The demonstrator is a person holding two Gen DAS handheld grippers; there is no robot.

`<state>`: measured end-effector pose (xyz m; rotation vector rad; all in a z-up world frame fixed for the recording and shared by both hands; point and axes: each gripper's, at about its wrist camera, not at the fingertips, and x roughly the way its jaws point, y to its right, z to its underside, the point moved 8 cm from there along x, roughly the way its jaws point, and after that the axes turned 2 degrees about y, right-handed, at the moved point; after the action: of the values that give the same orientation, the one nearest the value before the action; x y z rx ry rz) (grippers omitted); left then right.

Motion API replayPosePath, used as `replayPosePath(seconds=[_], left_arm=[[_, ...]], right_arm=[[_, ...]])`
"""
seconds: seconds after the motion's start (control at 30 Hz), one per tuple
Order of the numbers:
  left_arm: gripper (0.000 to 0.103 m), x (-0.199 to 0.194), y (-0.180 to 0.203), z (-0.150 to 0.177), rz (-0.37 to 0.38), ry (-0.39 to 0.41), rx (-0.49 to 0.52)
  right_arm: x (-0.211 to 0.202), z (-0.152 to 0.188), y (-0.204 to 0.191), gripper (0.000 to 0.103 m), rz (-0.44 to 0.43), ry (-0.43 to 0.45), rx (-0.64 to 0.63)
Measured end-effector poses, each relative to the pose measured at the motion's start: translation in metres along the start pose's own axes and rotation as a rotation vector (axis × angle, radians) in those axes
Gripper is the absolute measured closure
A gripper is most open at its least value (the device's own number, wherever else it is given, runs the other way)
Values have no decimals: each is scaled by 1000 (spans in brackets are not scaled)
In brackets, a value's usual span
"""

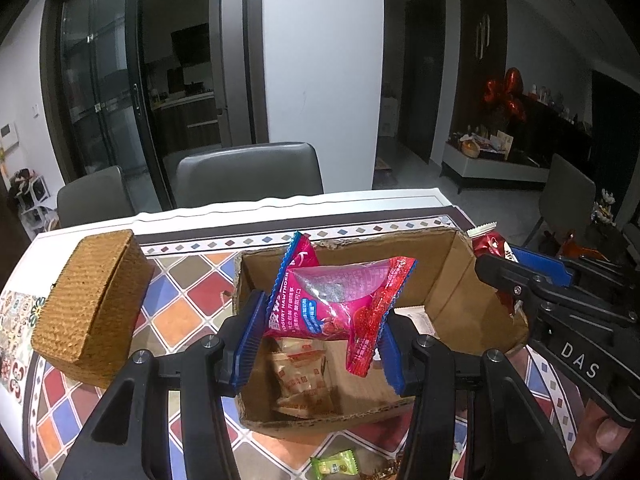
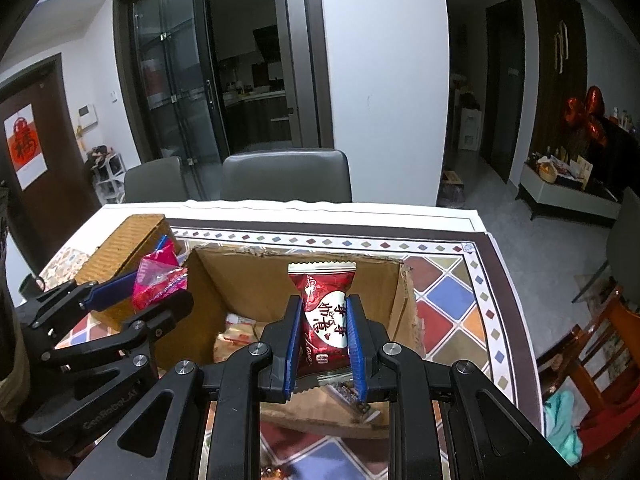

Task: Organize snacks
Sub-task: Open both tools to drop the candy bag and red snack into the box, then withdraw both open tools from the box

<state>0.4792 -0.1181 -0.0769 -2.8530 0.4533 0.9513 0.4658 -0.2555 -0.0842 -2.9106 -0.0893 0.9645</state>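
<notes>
Several snacks already lie in the cardboard box [image 1: 452, 276], each gripper holds another packet above it, and a green sweet [image 1: 335, 465] waits on the bench [image 1: 192, 280]: left gripper [image 1: 320, 344] clamps pink packets [image 1: 332, 300], right gripper [image 2: 324, 344] a red packet [image 2: 325, 316].

A bright pink pattern with a blue panel is being shown by the hawthorn snack packet [image 1: 320, 300]. Dark red with a white heart is being displayed by the candy packet [image 2: 325, 312]. Plain brown is being presented by the cardboard box [image 1: 448, 280], and multicoloured diamond tiles by the tablecloth [image 1: 188, 296]. Blue pads [image 2: 292, 344] are being carried on black frames.

Woven basket [image 1: 90, 304] left of box [image 1: 452, 276] — touching table [image 1: 192, 292].
</notes>
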Motion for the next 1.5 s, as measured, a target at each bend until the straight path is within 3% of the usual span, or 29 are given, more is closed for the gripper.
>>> replayPosePath(seconds=[0.1,0.2,0.33,0.6,1.5], left_arm=[[47,3,0,1,0,-4,-3],[34,2,0,1,-14,-2,-2],[25,-1,0,0,-30,6,1],[18,-15,-2,-2,-51,26,3],[18,-86,-2,-5,-71,104,2]], right_arm=[[3,0,1,80,8,0,-6],[3,0,4,77,25,7,-10],[-1,-5,5,54,47,24,-6],[-14,-9,14,39,72,53,17],[-85,-18,0,39,67,147,3]])
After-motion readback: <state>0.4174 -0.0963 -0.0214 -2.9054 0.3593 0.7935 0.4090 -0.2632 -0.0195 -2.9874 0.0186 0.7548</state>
